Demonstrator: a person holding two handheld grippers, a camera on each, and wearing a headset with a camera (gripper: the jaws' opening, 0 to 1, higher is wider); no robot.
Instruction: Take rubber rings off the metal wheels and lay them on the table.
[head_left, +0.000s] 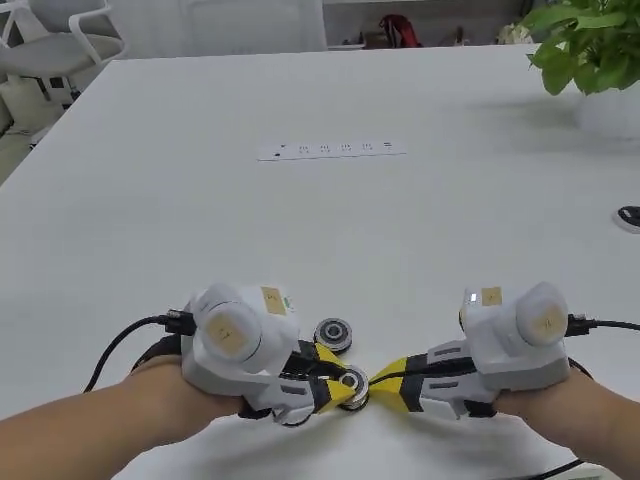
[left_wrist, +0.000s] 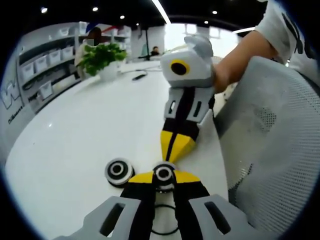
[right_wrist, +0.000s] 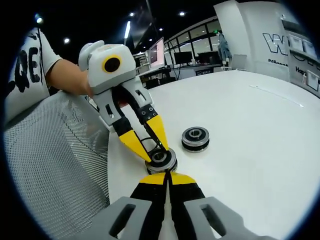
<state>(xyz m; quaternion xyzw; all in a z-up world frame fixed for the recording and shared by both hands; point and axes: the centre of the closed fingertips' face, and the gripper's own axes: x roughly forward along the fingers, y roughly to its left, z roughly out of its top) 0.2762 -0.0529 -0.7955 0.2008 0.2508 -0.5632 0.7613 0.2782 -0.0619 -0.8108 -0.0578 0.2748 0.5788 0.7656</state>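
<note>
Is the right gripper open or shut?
Shut: on the right gripper the jaws meet with no gap, at the wheel.

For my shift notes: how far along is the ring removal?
Done: no ring lies free on the table. In hand: left gripper clamps one wheel, a thin ring looping off it, right gripper shut at its rim. Left: the other wheel wears its black ring.

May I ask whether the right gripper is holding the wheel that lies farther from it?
No, that wheel lies free on the table, apart from the right gripper.
</note>
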